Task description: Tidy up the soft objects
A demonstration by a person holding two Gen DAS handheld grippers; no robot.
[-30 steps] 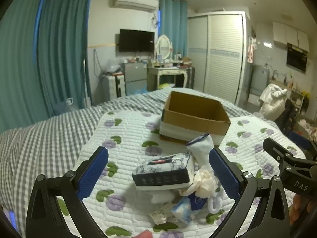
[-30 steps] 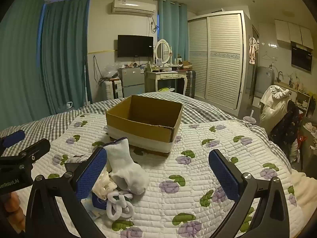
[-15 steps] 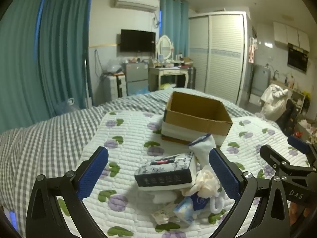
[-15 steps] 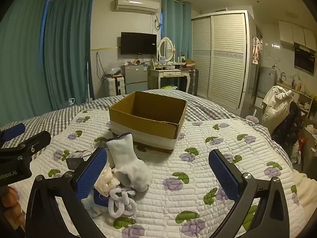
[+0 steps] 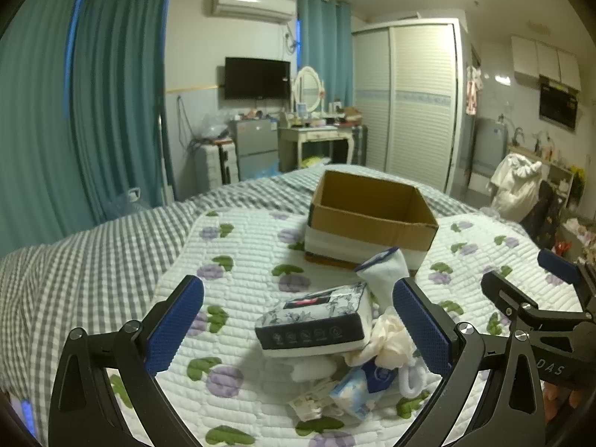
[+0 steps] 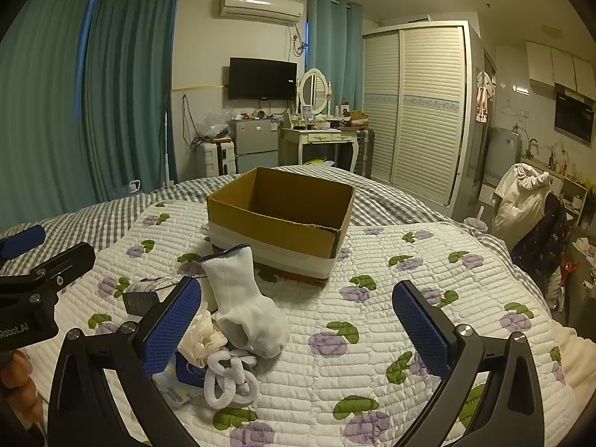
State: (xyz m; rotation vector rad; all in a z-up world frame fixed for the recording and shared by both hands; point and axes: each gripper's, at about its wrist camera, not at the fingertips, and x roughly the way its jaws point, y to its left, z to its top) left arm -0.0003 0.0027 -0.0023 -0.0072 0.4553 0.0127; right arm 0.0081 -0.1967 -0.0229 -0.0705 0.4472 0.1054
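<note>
Left gripper: blue dimpled pads spread wide, gripping nothing, hovering over the pile.
Right gripper: also wide apart and empty.
Pile: on the quilted floral blanket, just in front of the box.
Sock: white knit, dark cuff, slumped upright.
Tissue pack: soft rectangular, dark floral wrap.
Puff: cream, ruffled.
Hair ties: white fuzzy loops.
Box: open cardboard, white band.

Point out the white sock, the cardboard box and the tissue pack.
white sock point(image 6: 246, 309), right wrist view, on its heel.
cardboard box point(image 6: 272, 229), right wrist view, on its front wall.
tissue pack point(image 5: 313, 329), left wrist view, on its dark front edge.
</note>
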